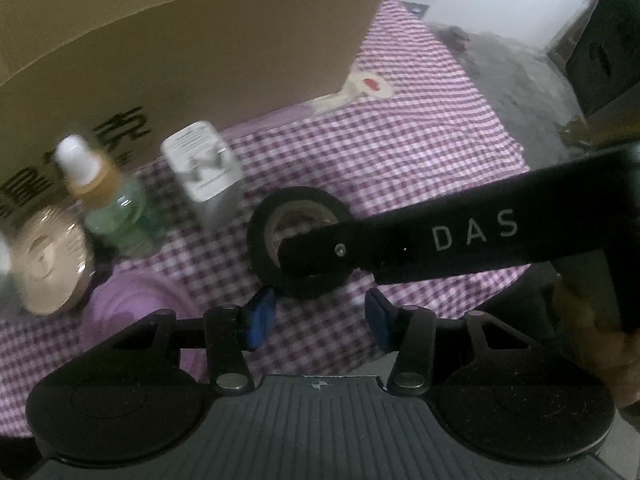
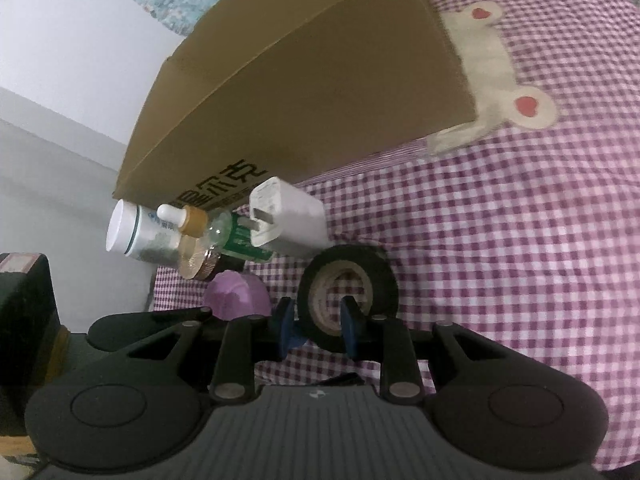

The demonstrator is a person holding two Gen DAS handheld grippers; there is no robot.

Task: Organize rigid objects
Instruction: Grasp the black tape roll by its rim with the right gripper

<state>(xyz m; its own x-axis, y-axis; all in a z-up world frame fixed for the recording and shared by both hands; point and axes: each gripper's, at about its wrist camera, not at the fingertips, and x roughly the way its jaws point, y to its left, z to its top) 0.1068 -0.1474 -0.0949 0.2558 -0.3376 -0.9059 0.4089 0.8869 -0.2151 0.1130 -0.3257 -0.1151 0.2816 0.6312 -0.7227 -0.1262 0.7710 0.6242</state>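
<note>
A black tape roll (image 1: pixel 272 216) (image 2: pixel 380 276) sits on the purple checked cloth (image 1: pixel 400 140). My right gripper (image 2: pixel 316 320) is shut on its wall, with one blue pad inside the hole and the other outside. In the left wrist view its black body (image 1: pixel 440 240) reaches in from the right over the roll. My left gripper (image 1: pixel 320 320) hovers just short of the roll, open, with only cloth between its blue pads. An open cardboard box (image 1: pixel 200 60) (image 2: pixel 320 100) stands behind.
In front of the box stand a white charger (image 1: pixel 204 168) (image 2: pixel 292 216), a clear bottle with a white cap (image 1: pixel 116 208) (image 2: pixel 216 232), a tan-lidded jar (image 1: pixel 48 268), a white tub (image 2: pixel 128 232) and a purple object (image 1: pixel 132 304) (image 2: pixel 236 292). A dark box (image 1: pixel 600 52) stands off the cloth's edge.
</note>
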